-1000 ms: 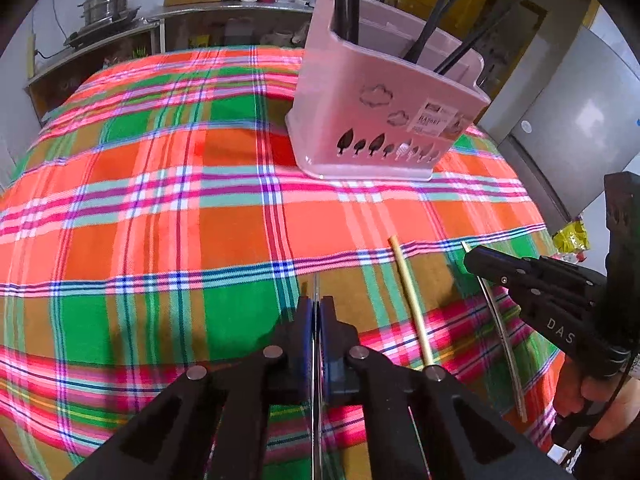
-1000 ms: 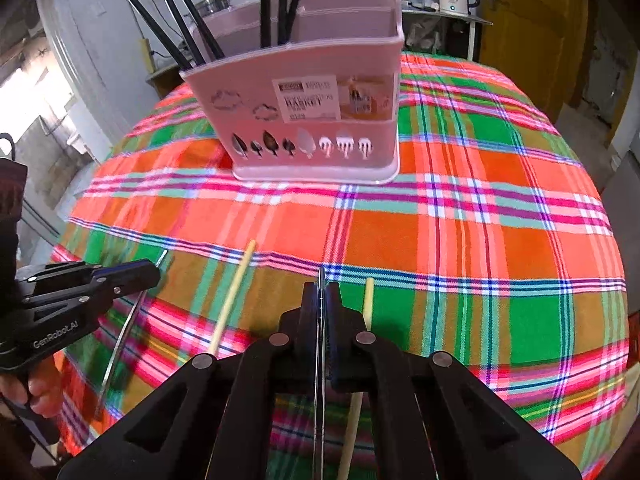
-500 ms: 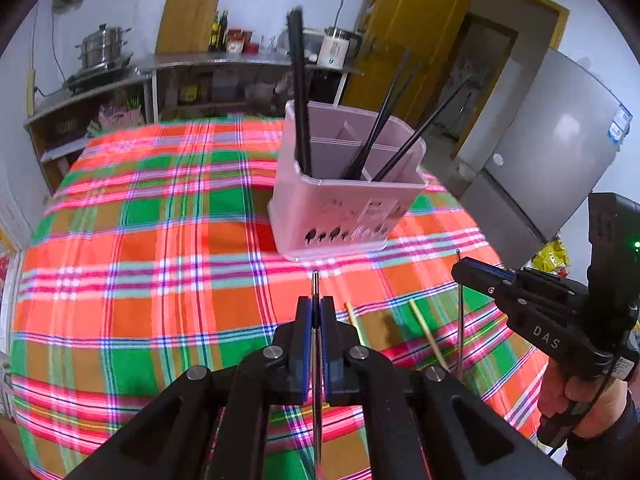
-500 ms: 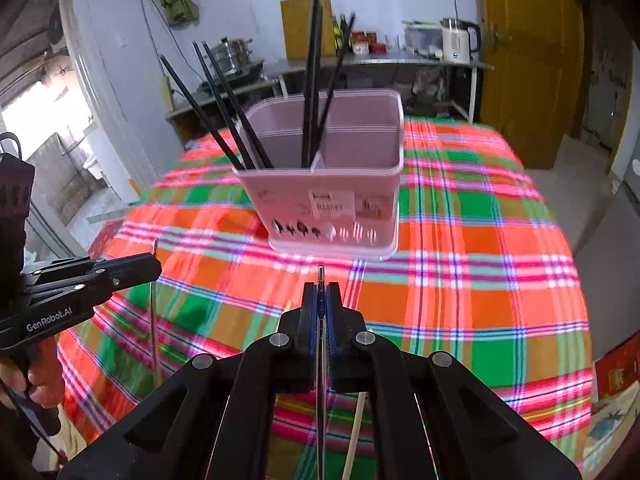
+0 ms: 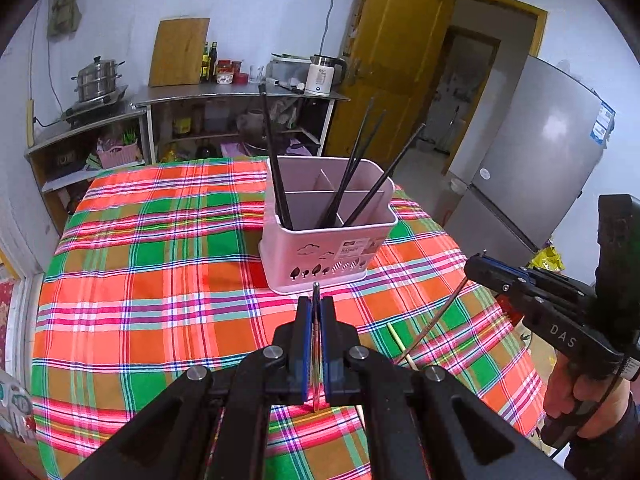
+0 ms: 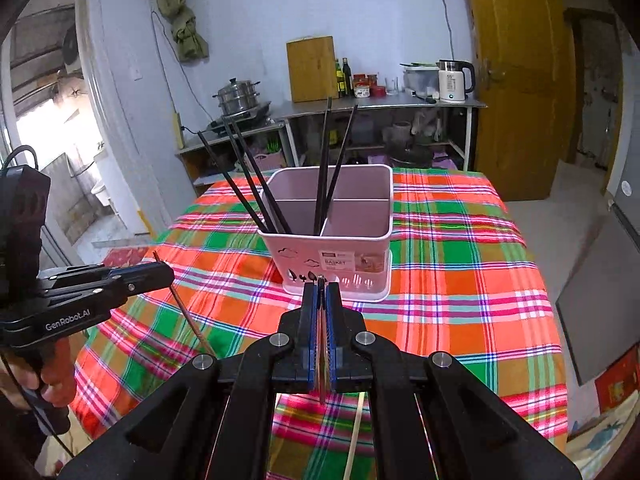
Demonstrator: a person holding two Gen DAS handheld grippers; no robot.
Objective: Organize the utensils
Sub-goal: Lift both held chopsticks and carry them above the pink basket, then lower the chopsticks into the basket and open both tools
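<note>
A pink divided basket (image 5: 320, 252) (image 6: 340, 252) stands on the plaid tablecloth (image 5: 160, 280) with several black chopsticks (image 5: 276, 160) (image 6: 248, 184) leaning in its compartments. My left gripper (image 5: 316, 302) is shut on a thin metal chopstick (image 5: 315, 292), held in the air short of the basket. In the right wrist view that left gripper (image 6: 160, 274) shows at the left, its chopstick (image 6: 188, 312) slanting down. My right gripper (image 6: 320, 288) (image 5: 476, 266) is shut on another metal chopstick (image 6: 320, 280) (image 5: 436, 320). Two wooden chopsticks (image 5: 400, 344) (image 6: 356, 432) lie on the cloth below.
Behind the table a steel counter (image 5: 240, 94) carries a kettle, bottles and a cutting board, with a steamer pot (image 5: 98, 80) to its left. A grey fridge (image 5: 540, 160) and a yellow door (image 6: 516, 80) stand to the right. A hand (image 5: 576, 396) grips the right tool.
Both grippers rose from the tablecloth, each lifting a metal chopstick. The views now look down into the basket's open top, and the wooden chopsticks stayed on the cloth.
</note>
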